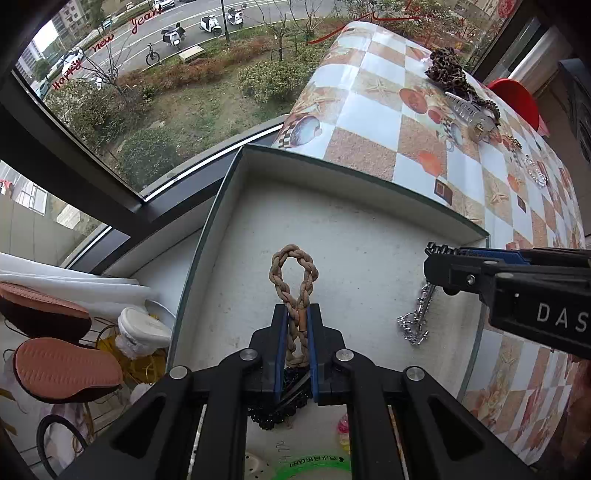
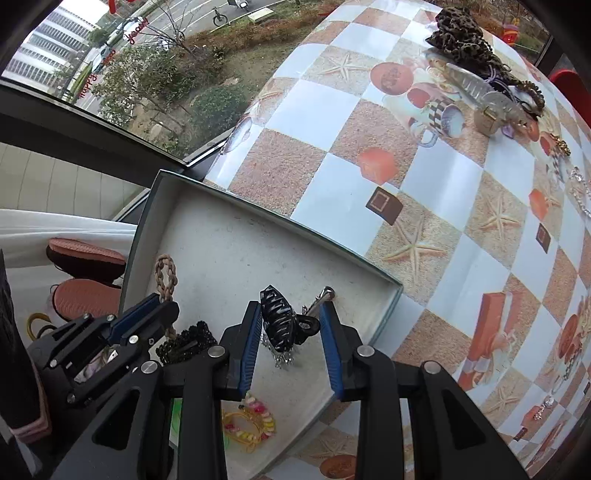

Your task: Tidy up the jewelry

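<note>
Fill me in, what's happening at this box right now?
A person is sorting jewelry into a shallow white open box on the shell-print checkered tablecloth. The left gripper is shut on a braided tan cord loop over the box. The right gripper has a black plastic claw hair clip between its fingers, with a silver chain hanging below. More pieces, including a leopard-print scrunchie, wait on the table.
</note>
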Motion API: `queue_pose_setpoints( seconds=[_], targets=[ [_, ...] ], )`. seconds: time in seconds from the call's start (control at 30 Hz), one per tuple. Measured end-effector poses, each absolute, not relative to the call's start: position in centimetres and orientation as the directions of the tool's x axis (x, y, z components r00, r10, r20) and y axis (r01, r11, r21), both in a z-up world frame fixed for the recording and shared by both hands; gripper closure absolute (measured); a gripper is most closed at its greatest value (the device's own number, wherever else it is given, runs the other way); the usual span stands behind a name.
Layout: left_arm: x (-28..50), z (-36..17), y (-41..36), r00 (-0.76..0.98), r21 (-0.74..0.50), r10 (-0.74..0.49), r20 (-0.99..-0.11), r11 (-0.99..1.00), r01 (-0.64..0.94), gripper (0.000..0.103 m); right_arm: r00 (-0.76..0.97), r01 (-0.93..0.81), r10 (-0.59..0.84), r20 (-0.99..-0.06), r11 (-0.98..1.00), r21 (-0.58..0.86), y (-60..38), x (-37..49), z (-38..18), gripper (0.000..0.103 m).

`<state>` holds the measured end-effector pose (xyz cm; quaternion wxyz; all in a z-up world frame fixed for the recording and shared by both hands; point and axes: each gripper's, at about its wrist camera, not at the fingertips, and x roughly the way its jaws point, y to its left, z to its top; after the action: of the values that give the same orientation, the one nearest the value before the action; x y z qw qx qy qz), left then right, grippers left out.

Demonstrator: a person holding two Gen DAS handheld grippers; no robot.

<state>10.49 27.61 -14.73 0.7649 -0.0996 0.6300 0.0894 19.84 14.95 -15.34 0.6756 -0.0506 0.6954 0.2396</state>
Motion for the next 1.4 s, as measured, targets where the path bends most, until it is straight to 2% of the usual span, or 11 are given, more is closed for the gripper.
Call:
queue_pose_setpoints(
  seconds=[0.4,0.6,0.67,0.73,0.77,0.8,0.97,1.03,1.3,1.37,1.4],
  targets=[
    [10.4,-16.6,27.3,0.152,-0.008,0.033,-0.988,0.965,-0.261,0.089,-0.113,-0.385,0.222,-0.968,0.889,0.249,17.0,20.9,-17.7,0.067],
    [9.9,-15.9,27.1,0.154,-0.011,0.031,-0.988,0.964,-0.265,0.089,-0.109,-0.376,0.246,-0.963,0.886,0.269,16.2,20.7,-16.6,0.046],
    [9.6,-15.5,26.8,0.153,-0.006,0.035,-0.988,0.965,-0.261,0.089,-0.102,-0.367,0.262,-0.960,0.887,0.281,15.8,20.5,-15.9,0.043],
    [9.2,-15.0,26.5,0.160,0.002,0.044,-0.986,0.966,-0.257,0.068,-0.092,-0.358,0.272,-0.958,0.889,0.287,15.3,20.3,-15.0,0.038],
    [9.0,-14.6,26.3,0.170,0.012,0.058,-0.984,0.965,-0.261,0.029,-0.084,-0.353,0.275,-0.958,0.890,0.287,14.8,20.1,-14.6,0.037],
    [8.7,-14.1,26.2,0.185,0.028,0.080,-0.979,0.963,-0.267,0.003,-0.077,-0.348,0.277,-0.958,0.893,0.286,14.5,20.0,-14.3,0.036],
    [7.7,-12.3,25.6,0.208,0.029,0.087,-0.974,0.964,-0.265,0.002,-0.041,-0.307,0.259,-0.965,0.916,0.259,11.4,18.6,-12.8,0.033],
    [7.2,-11.8,25.5,0.200,0.025,0.083,-0.976,0.960,-0.278,0.002,-0.017,-0.302,0.231,-0.973,0.926,0.225,10.5,18.2,-12.1,0.020],
    [4.4,-9.3,25.7,0.179,0.059,0.123,-0.976,0.943,-0.327,0.000,0.100,-0.420,0.154,-0.983,0.902,0.099,9.9,14.1,-8.7,0.017],
    [3.6,-8.7,25.9,0.184,0.064,0.135,-0.974,0.935,-0.348,0.000,0.111,-0.437,0.158,-0.981,0.894,0.095,10.1,13.4,-8.3,0.000],
    [3.3,-8.3,25.9,0.185,0.076,0.151,-0.971,0.931,-0.357,0.000,0.127,-0.442,0.160,-0.979,0.893,0.088,10.0,13.0,-7.9,0.000]
  ],
)
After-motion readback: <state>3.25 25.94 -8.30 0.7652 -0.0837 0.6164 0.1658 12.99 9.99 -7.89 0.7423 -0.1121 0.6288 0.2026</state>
